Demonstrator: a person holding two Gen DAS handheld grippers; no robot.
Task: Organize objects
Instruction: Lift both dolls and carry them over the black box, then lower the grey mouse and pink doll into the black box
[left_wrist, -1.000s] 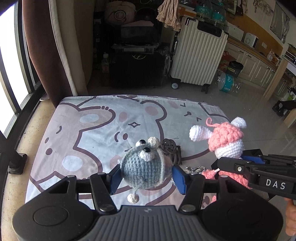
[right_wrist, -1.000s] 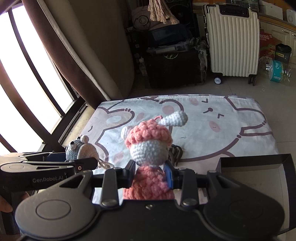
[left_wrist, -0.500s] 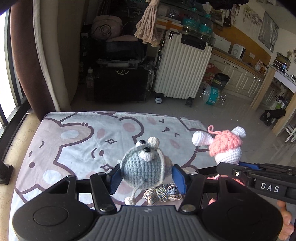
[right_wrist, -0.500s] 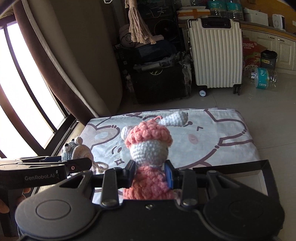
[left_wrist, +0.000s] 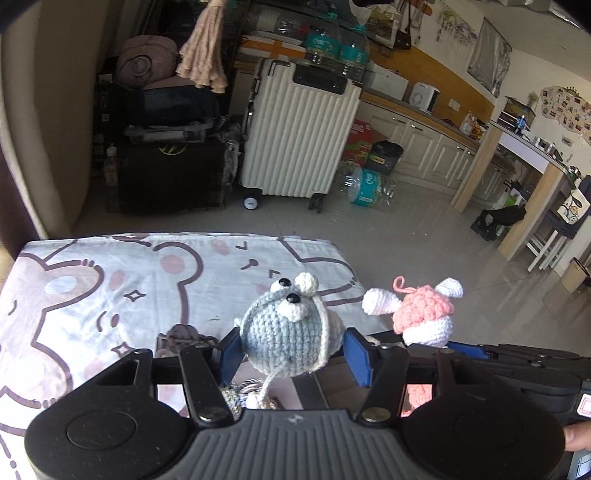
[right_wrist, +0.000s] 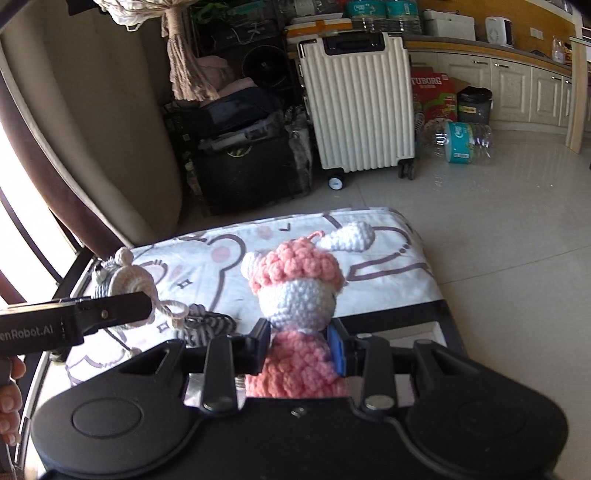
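Both toys carried rightward since a second ago, now near the bench's right edge: likely bound for the black tray. Left tongs clamped on grey crochet mouse; right tongs clamped on pink-and-white crochet bunny. Beyond them: soft, bear-printed cloth.

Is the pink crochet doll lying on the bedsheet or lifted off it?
Lifted. The right hand-held gripper clamps the pink crochet doll at its neck, head upright, above the bear-print bedsheet.
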